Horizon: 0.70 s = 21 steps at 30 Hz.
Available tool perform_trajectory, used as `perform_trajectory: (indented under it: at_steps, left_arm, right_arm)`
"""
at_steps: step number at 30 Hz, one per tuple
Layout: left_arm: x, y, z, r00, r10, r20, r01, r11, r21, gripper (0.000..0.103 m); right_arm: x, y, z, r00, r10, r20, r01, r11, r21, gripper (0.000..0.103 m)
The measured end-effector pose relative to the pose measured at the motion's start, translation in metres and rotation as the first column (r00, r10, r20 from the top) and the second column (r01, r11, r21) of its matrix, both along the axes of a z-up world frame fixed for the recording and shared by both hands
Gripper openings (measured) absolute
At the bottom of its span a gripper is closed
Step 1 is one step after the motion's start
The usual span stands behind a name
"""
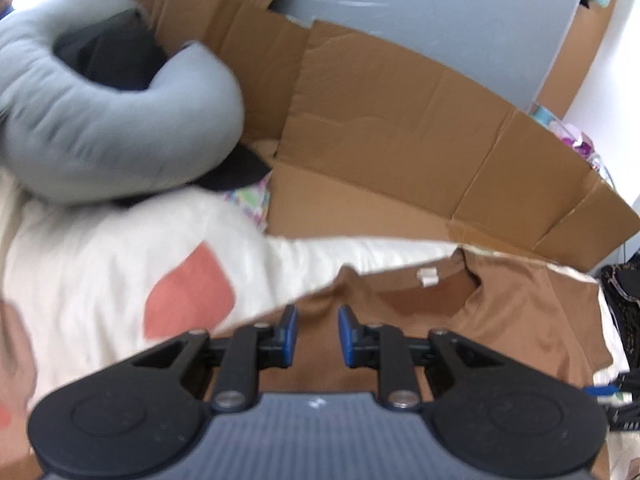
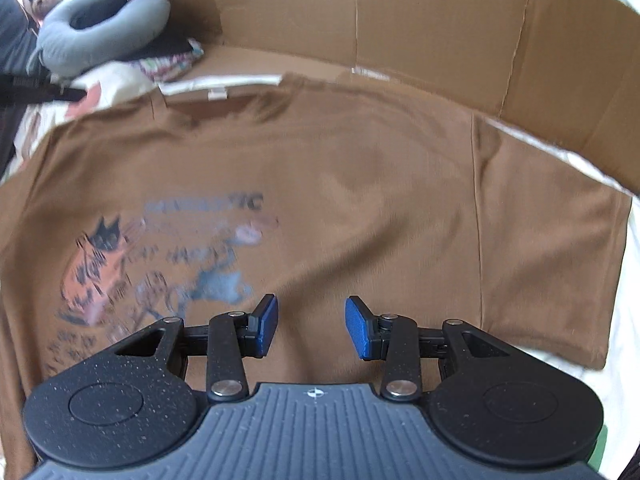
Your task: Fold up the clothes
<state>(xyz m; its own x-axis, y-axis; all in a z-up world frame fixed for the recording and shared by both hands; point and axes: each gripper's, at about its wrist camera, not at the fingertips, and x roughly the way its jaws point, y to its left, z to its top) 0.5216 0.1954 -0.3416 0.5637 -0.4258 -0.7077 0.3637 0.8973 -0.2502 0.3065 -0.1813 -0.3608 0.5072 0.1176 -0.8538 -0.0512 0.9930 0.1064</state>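
A brown T-shirt (image 2: pixel 360 184) lies spread flat on a white bed sheet (image 1: pixel 100 272), print side up, with a blurred cat graphic (image 2: pixel 160 264) on it. Its collar with a small white label (image 1: pixel 427 276) points toward the cardboard. My left gripper (image 1: pixel 317 326) hovers over the shirt's shoulder area just below the collar, its blue pads a narrow gap apart with nothing between them. My right gripper (image 2: pixel 311 322) hangs over the shirt's lower body beside the graphic, jaws wider apart and empty. The short sleeve (image 2: pixel 552 248) lies flat to the right.
Flattened cardboard walls (image 2: pixel 400 20) stand behind the shirt. A grey U-shaped pillow (image 1: pixel 100 128) with dark cloth (image 1: pixel 112 52) in it sits at the back left, with a patterned fabric (image 2: pixel 172 64) beside it. The sheet has pink patches (image 1: pixel 188 296). Dark patterned fabric (image 1: pixel 624 312) lies at the right edge.
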Motion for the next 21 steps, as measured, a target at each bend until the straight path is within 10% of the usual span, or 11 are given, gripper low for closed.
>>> perform_trajectory:
  at_steps: [21]
  left_arm:
    - [0.016,-0.009,-0.032,0.998,-0.057,0.021,0.058,0.997,-0.046,0.013]
  right_arm:
    - [-0.015,-0.002,-0.007,1.000,0.027,-0.006,-0.027,0.998,-0.054,0.044]
